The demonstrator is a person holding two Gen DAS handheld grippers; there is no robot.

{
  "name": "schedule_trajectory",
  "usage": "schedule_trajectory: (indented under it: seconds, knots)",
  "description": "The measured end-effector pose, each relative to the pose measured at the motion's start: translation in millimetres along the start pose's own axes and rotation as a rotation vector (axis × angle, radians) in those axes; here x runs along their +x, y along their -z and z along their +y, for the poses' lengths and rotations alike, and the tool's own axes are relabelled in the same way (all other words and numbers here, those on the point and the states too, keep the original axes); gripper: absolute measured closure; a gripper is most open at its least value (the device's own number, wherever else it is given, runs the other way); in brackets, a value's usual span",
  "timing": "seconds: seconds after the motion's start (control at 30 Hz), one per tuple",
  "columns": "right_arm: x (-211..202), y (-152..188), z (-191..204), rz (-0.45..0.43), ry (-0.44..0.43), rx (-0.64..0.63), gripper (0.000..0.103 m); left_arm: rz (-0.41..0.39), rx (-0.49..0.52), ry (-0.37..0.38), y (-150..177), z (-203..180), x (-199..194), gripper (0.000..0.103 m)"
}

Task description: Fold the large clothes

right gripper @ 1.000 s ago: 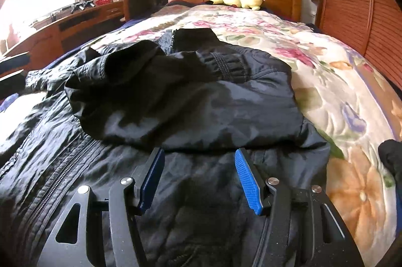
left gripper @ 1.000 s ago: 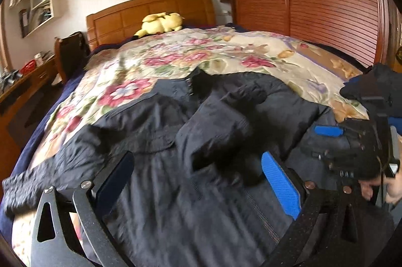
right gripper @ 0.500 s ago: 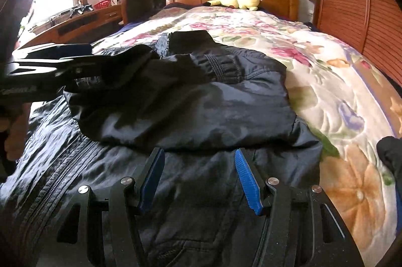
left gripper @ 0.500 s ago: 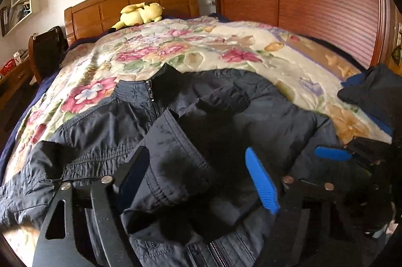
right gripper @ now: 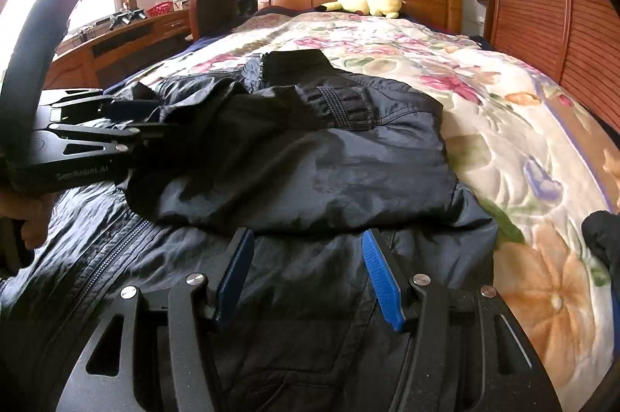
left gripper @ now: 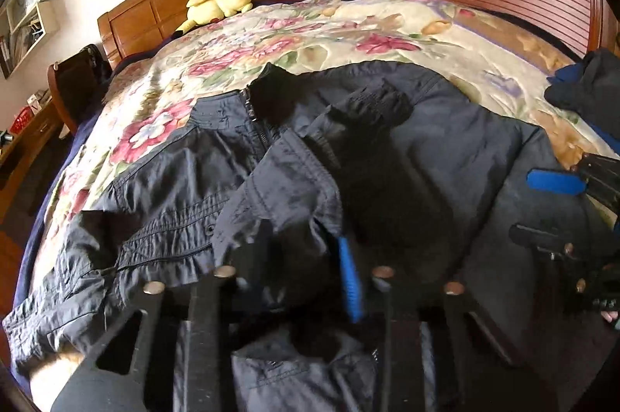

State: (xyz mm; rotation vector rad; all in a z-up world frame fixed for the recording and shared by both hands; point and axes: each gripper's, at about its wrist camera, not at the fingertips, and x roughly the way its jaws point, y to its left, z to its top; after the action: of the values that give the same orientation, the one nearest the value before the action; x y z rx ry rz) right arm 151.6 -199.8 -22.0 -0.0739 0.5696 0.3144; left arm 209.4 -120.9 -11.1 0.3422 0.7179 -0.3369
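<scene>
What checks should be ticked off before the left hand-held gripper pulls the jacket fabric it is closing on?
1. Fabric sits between the fingers of the left hand-held gripper, whose jaws have just been closing: ok, a fold of the jacket is bunched there.
2. Pads firmly clamped on that fold: cannot tell, blur and cloth hide the contact.
3. Right hand-held gripper out of the way: ok, open over the lower jacket, holding nothing.
4. One sleeve already folded across the chest: ok, its cuff lies on top.
5. Room on the floral bedspread beside the jacket: ok.
6. Other dark clothing apart from the jacket: ok.
</scene>
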Motion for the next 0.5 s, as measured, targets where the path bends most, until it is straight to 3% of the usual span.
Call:
schedule_trajectory:
  seconds: [0.3, 0.5]
  knots:
    - [2, -1, 2, 0.000, 0.001, -0.004, 0.043, -0.120, -0.146, -0.033, 13, 59, -50, 0.086]
    - [2, -1, 2, 0.001, 0.002, -0.003, 0.043, -0.059, -0.161, -0.049, 48, 75, -56, 0.088]
